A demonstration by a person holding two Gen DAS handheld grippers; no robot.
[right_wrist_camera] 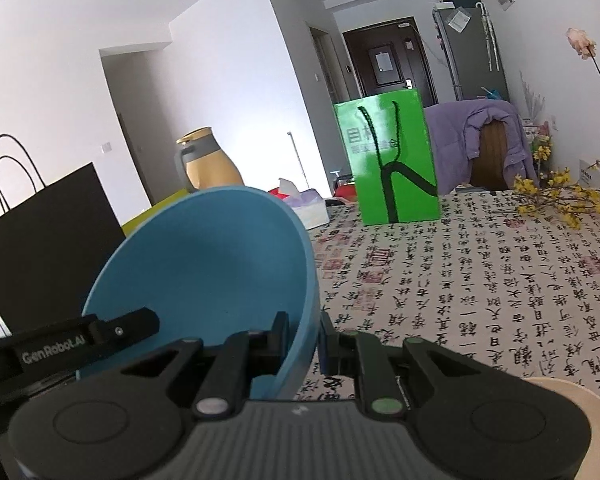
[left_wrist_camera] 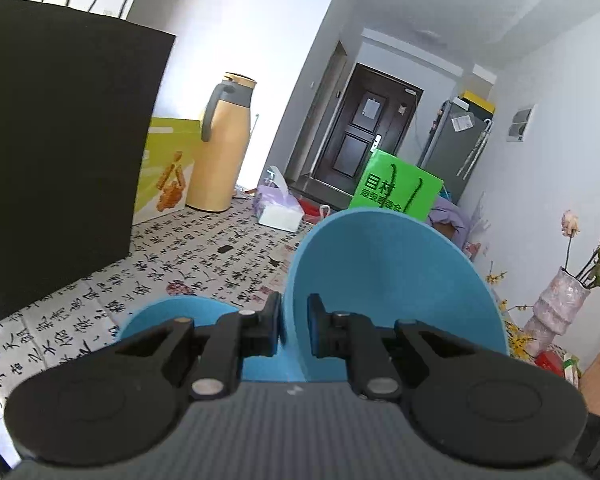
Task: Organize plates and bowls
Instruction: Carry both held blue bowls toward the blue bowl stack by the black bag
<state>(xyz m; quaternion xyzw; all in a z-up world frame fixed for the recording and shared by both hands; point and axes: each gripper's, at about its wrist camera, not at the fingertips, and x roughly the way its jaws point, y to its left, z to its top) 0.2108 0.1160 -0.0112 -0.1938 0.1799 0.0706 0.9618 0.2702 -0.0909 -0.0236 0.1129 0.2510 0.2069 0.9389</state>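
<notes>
L gripper & R gripper fingers each clamp a blue bowl rim; keep level, nest gently over worktop.

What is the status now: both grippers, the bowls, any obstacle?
Left gripper shut on blue bowl rim. Right gripper shut on a blue bowl rim, possibly the same. Second blue bowl below left. Green bag ahead.
</notes>
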